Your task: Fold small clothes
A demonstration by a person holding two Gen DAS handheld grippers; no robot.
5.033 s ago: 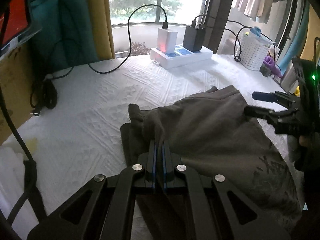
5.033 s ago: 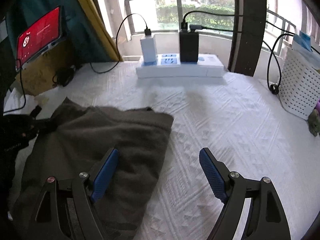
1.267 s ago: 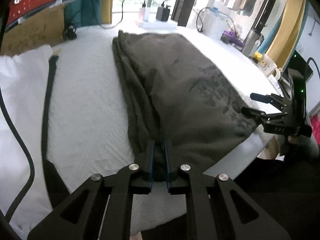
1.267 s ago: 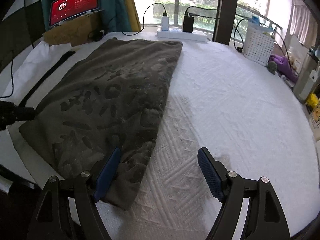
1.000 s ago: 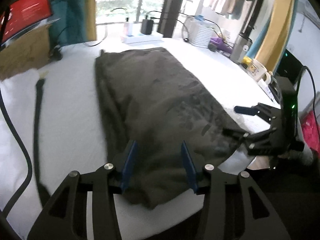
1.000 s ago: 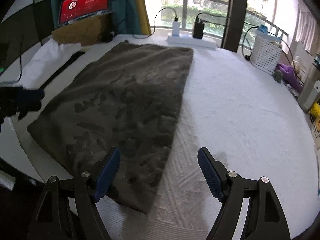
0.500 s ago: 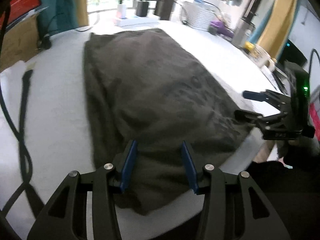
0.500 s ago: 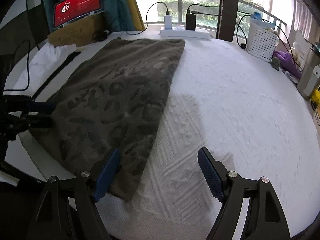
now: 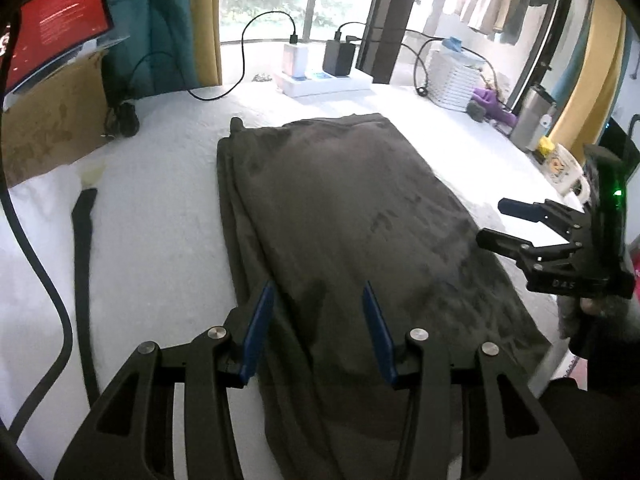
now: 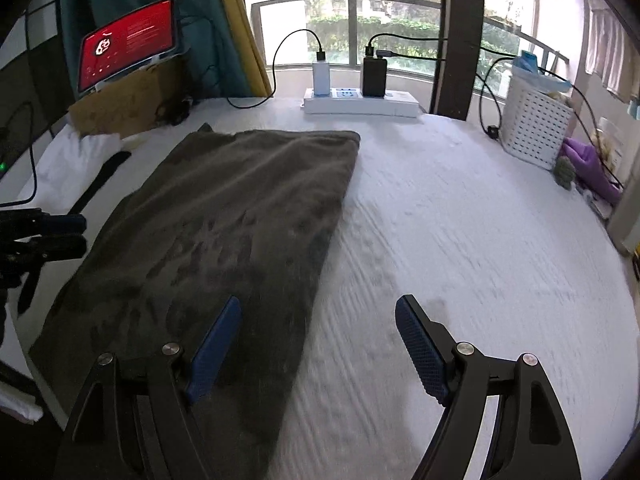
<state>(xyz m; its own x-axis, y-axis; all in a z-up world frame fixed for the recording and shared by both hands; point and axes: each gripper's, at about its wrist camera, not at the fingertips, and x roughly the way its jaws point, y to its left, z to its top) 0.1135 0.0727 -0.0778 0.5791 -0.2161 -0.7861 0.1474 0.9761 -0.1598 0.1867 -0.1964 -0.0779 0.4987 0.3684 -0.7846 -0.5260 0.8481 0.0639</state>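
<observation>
A dark olive-brown garment point(image 9: 352, 216) lies flat, folded lengthwise, on the white textured table cover point(image 9: 160, 184); it also shows in the right wrist view point(image 10: 224, 232). My left gripper point(image 9: 318, 300) is open and empty, hovering over the garment's near end. My right gripper point(image 10: 318, 316) is open and empty, over the garment's near right edge. In the left wrist view the right gripper point(image 9: 496, 222) is at the garment's right side. In the right wrist view the left gripper point(image 10: 74, 234) is at the garment's left edge.
A white power strip with chargers point(image 10: 360, 102) stands at the far edge. A white basket point(image 10: 534, 128) and purple items point(image 10: 588, 164) are at the right. A cardboard box with a red-screen tablet point(image 10: 128, 46) is far left. A black strap point(image 9: 82, 240) and cables lie left.
My left gripper let go of the garment's near end and opened. Both grippers drew back from the far end, and the garment now lies stretched out flat.
</observation>
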